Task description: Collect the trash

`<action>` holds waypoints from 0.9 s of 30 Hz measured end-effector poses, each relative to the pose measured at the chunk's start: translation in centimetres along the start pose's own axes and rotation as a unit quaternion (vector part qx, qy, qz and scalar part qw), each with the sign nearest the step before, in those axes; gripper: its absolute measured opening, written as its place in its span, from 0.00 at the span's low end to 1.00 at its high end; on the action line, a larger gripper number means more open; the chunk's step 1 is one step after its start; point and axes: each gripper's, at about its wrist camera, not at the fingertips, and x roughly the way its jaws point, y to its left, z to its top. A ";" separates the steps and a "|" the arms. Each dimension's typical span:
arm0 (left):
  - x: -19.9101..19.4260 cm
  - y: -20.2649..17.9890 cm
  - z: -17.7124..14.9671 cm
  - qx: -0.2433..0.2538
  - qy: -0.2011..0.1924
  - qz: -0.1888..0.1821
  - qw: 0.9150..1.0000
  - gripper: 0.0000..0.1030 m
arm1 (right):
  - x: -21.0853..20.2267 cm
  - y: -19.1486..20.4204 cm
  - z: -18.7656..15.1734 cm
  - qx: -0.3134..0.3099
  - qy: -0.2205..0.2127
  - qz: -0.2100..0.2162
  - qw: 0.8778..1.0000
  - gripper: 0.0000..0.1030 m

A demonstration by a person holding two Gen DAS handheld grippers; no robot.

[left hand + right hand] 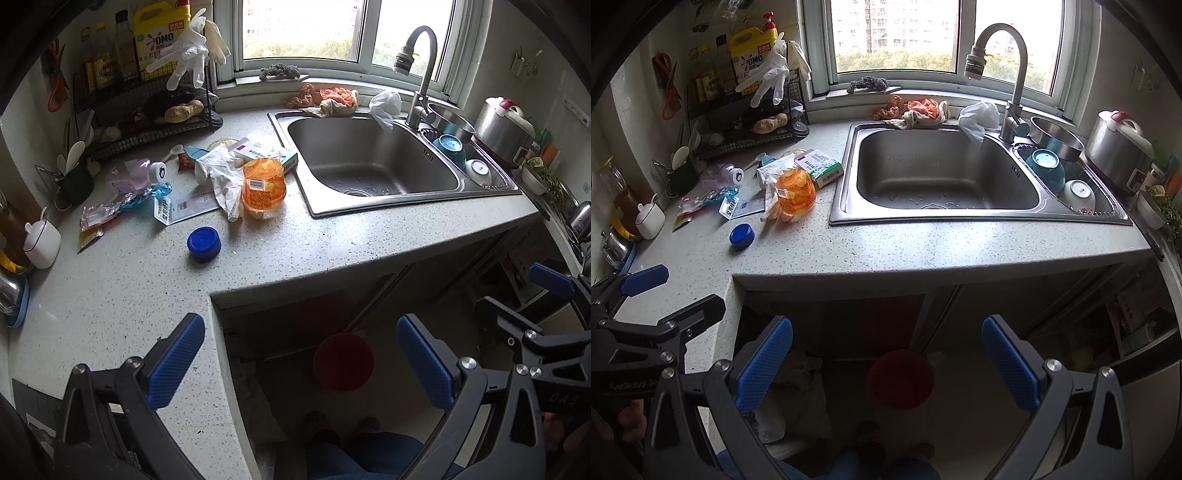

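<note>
Trash lies on the speckled counter point(295, 251) left of the sink: an orange plastic pack point(264, 182), a crumpled white glove point(221, 177), a blue lid point(204, 244), a small carton point(266, 151), a printed sachet point(184, 206), foil wrappers point(107, 212) and a pink bottle point(136, 175). The same pack point(796, 194) and lid point(741, 236) show in the right wrist view. A red bin point(343, 365) point(899, 378) stands on the floor under the counter. My left gripper point(301, 360) hovers open over the counter corner, holding nothing. My right gripper point(886, 360) is open and holding nothing, beside it above the bin.
A steel sink point(369, 162) with a faucet point(421, 74) sits to the right, with rags point(328, 99) and a white bag point(384, 105) on its rim. Bowls point(452, 147) fill the drainer. A wire rack point(147, 110), a white jar point(42, 240) and a rice cooker point(506, 129) line the edges.
</note>
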 end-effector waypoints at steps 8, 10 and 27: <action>-0.5 -0.7 1.1 -0.027 0.007 0.011 1.000 1.00 | 0.5 -1.0 1.0 -0.018 0.006 0.029 0.999 1.00; -0.7 -1.0 1.7 -0.025 0.004 0.024 0.999 1.00 | 0.5 -1.5 1.9 -0.018 0.002 0.040 0.999 1.00; -1.5 3.4 8.5 -0.105 -0.017 0.082 0.991 1.00 | 3.3 0.6 11.3 -0.108 -0.034 0.132 0.985 1.00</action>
